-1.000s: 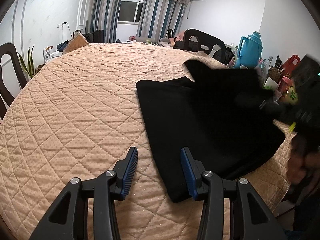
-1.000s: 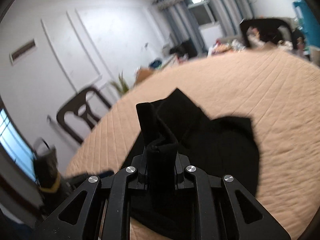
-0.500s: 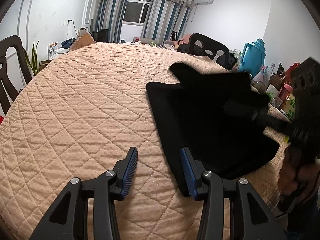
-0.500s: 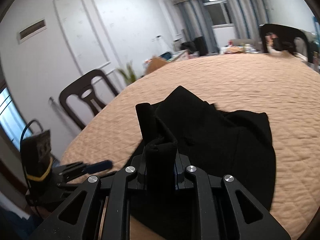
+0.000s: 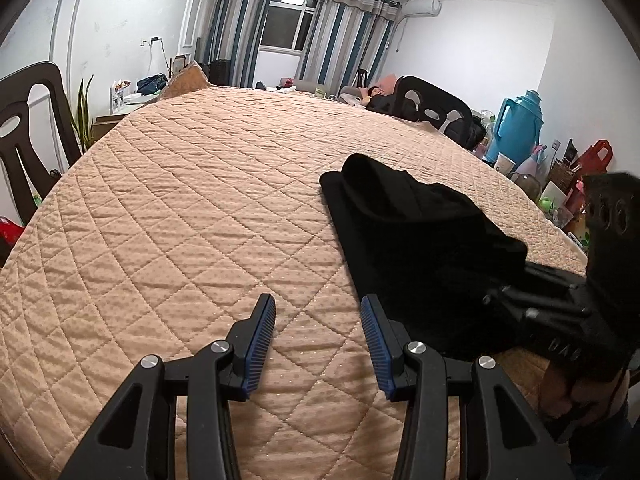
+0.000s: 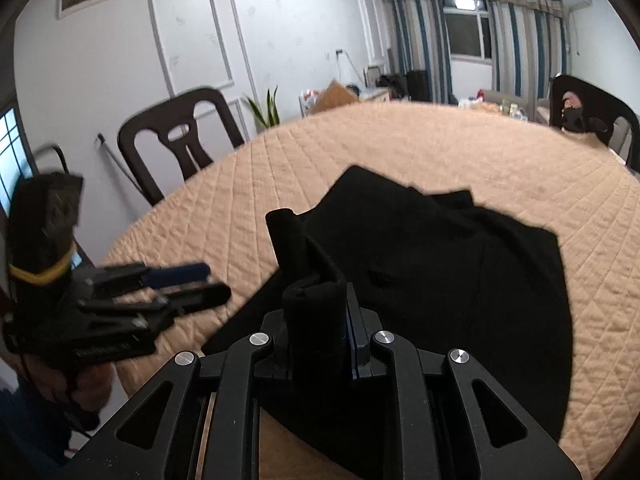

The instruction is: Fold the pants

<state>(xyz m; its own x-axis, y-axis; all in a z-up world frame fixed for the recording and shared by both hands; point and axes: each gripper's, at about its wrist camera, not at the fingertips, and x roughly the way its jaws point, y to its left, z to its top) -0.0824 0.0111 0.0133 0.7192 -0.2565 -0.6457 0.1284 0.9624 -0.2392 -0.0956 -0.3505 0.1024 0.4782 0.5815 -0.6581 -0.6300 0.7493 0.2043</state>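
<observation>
The black pants [image 5: 416, 240] lie partly folded on the quilted tan table cover [image 5: 200, 208], to the right of my left gripper [image 5: 318, 340]. That gripper is open and empty, low over the cover next to the pants' near left edge. My right gripper [image 6: 316, 312] is shut on a bunched edge of the pants [image 6: 440, 264] and holds it just above the near part of the cloth. The right gripper shows in the left wrist view [image 5: 560, 312] at the right edge. The left gripper shows in the right wrist view [image 6: 188, 280] at the left.
Dark chairs stand at the table's left [image 5: 24, 128] and far side [image 5: 432, 108]. A teal thermos jug [image 5: 520, 128], cups and bags crowd the right beyond the table edge. A plant [image 5: 82, 120] stands by the left wall.
My right gripper has brought the held cloth down and toward the near edge, so the raised flap now lies lower on the pants. My left gripper has shifted left, off the pants' edge.
</observation>
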